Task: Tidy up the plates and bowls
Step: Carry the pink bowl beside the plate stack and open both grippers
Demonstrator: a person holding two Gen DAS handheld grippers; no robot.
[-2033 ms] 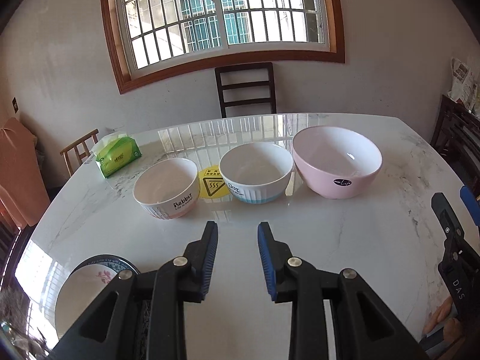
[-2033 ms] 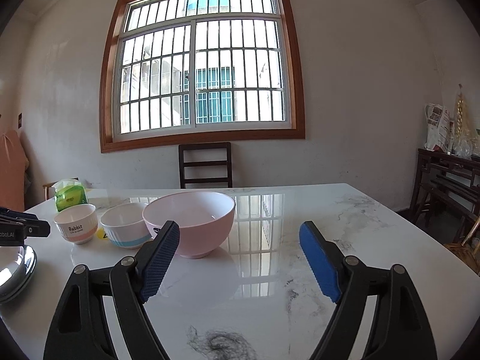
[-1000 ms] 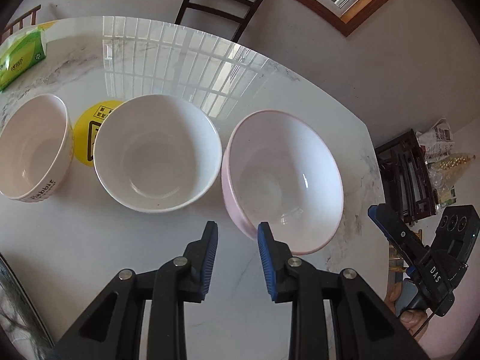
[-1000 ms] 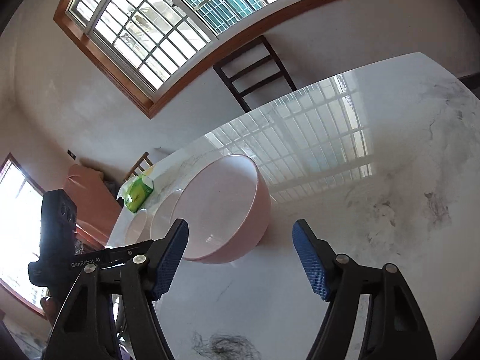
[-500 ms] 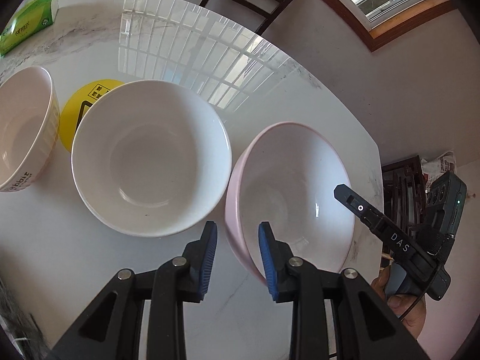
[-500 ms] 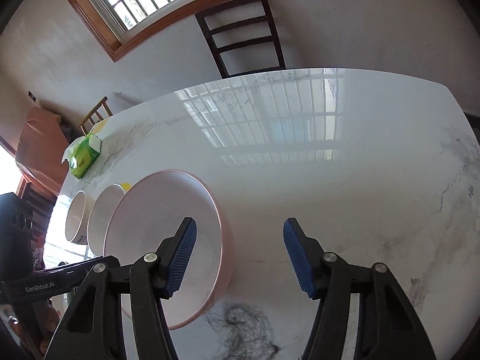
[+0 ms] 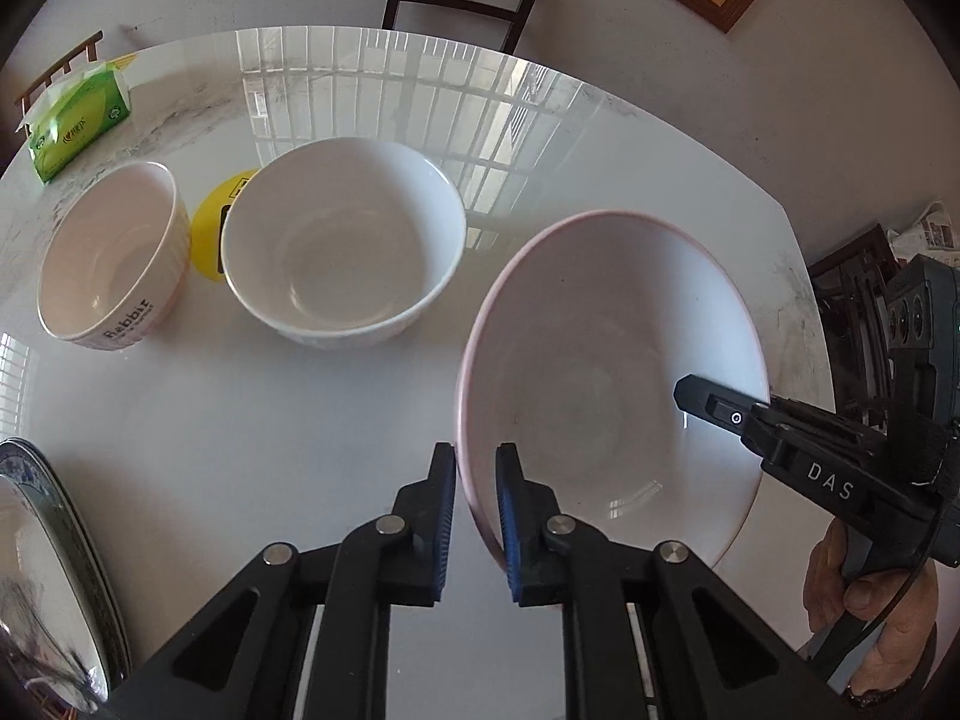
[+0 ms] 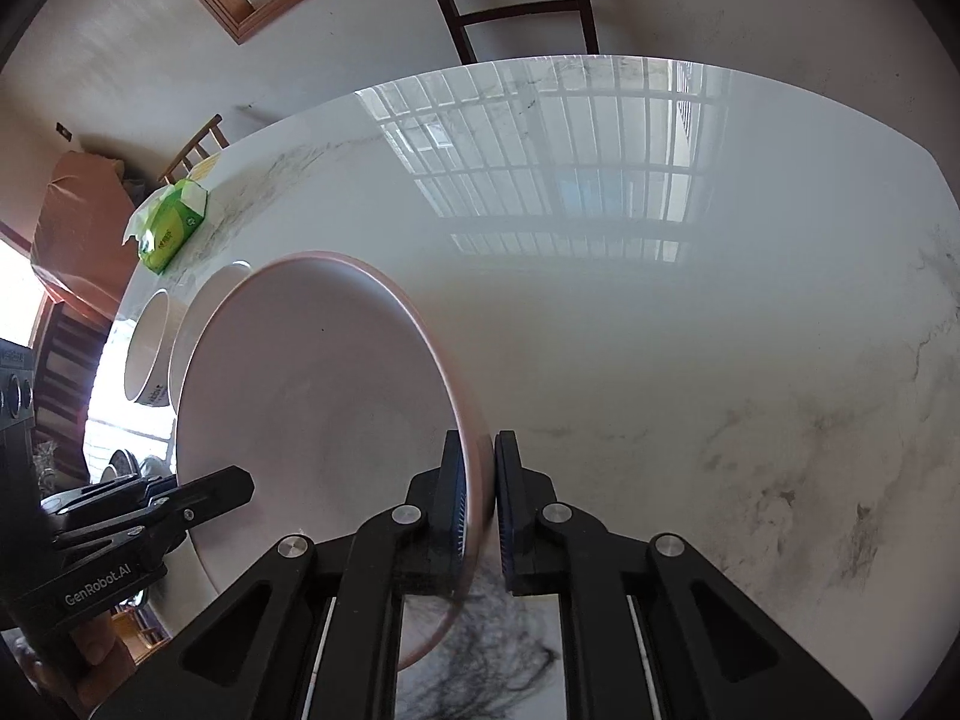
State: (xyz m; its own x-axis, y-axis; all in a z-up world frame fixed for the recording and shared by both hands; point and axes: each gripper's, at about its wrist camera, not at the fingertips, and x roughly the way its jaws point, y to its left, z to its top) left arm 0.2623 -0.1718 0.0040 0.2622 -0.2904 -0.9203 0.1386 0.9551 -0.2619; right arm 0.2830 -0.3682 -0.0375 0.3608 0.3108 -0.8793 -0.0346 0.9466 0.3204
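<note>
From the left wrist, the large pink bowl (image 7: 606, 372) sat at the right end of a row on the marble counter (image 7: 240, 420), beside the white bowl (image 7: 345, 252) and the small "Rabbit" bowl (image 7: 108, 258), likely lined up by size for nesting. The left gripper (image 7: 474, 480) had just been closing, its narrow fingers (image 7: 445, 498) straddling the pink bowl's near rim, seemingly pinching it. A patterned plate (image 7: 54, 564) waited at the left edge. From the right wrist, the right gripper (image 8: 480, 480) had just been closing too, fingers (image 8: 510, 498) clamped on the opposite rim of that pink bowl (image 8: 312, 408); two grips probably steadied so wide a dish.
</note>
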